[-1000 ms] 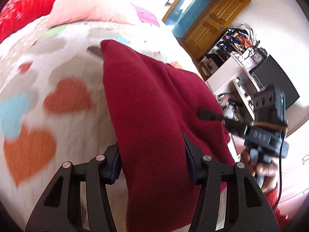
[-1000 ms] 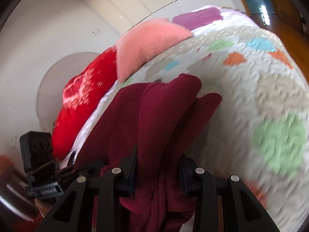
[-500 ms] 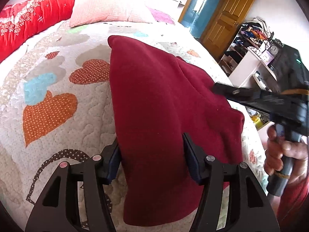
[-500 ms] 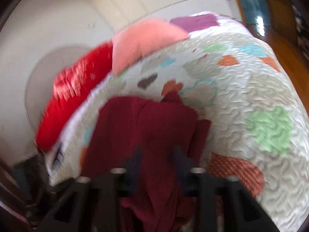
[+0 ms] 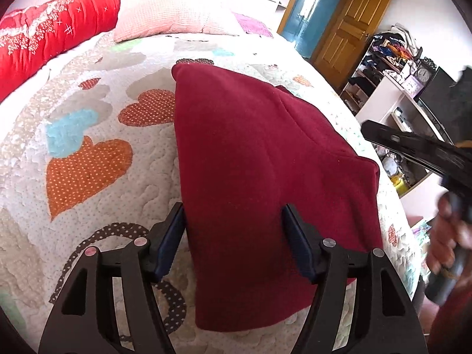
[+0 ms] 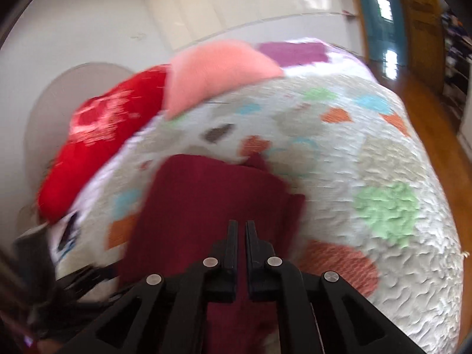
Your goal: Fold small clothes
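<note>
Folded garment [image 5: 259, 183] seemingly loose between opening jaws

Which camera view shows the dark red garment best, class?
The left wrist view: the dark red garment lies sharp on the quilt, its outline nearly whole. The right wrist view is blurred, and the shut right gripper hides part of it.

One dark red garment [image 5: 259, 183], one quilt [image 5: 97, 153], two pillows: red [image 5: 50, 38], pink [image 5: 165, 14].
</note>
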A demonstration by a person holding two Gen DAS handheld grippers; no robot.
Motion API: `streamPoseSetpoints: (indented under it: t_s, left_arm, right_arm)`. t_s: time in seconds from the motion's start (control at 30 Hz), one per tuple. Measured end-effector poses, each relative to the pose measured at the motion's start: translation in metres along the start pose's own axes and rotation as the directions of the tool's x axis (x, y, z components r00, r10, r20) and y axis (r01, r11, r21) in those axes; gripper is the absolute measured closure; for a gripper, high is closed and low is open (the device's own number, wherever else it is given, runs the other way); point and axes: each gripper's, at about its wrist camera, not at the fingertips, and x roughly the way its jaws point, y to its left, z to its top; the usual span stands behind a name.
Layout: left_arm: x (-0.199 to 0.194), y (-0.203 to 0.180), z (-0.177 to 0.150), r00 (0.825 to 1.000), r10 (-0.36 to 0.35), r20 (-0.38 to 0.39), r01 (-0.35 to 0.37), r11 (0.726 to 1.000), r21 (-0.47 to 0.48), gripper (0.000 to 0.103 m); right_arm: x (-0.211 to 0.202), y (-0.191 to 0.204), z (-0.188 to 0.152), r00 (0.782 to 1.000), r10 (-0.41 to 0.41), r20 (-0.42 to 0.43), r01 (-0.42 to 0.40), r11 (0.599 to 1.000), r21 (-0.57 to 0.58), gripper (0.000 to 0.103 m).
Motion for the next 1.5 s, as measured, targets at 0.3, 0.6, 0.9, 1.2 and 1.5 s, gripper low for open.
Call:
streamPoseSetpoints:
  t_s: [0.3,0.6,0.9,1.2,1.5]
  left_arm:
    - [-0.026,-0.001,-0.004,0.991,0.117,0.063,-0.120,0.991,0.051,0.036]
    - [-0.036,-0.003,-0.003,0.978,0.177,0.114,-0.184,0.982,0.049,0.036]
    - [-0.043,-0.017,-0.004,0.970,0.185,0.157,-0.198,0.978,0.069,0.036]
    - [-0.045,-0.019,-0.004,0.963,0.204,0.178,-0.218,0.974,0.059,0.036]
    - [-0.038,-0.019,-0.003,0.961,0.214,0.177,-0.227,0.972,0.053,0.036]
  right_arm:
    - [0.036,0.036,-0.058,0.981,-0.180,-0.075,0.162,0.967,-0.196,0.064]
    - [-0.025,0.034,-0.053,0.996,-0.078,0.040,0.081,0.994,-0.067,0.054]
    - [-0.049,0.043,-0.059,0.979,-0.168,0.114,0.176,0.983,-0.059,0.053]
    - [-0.048,0.045,-0.061,0.973,-0.200,0.117,0.209,0.975,-0.071,0.044]
    - [-0.042,0.044,-0.060,0.975,-0.194,0.105,0.202,0.977,-0.064,0.040]
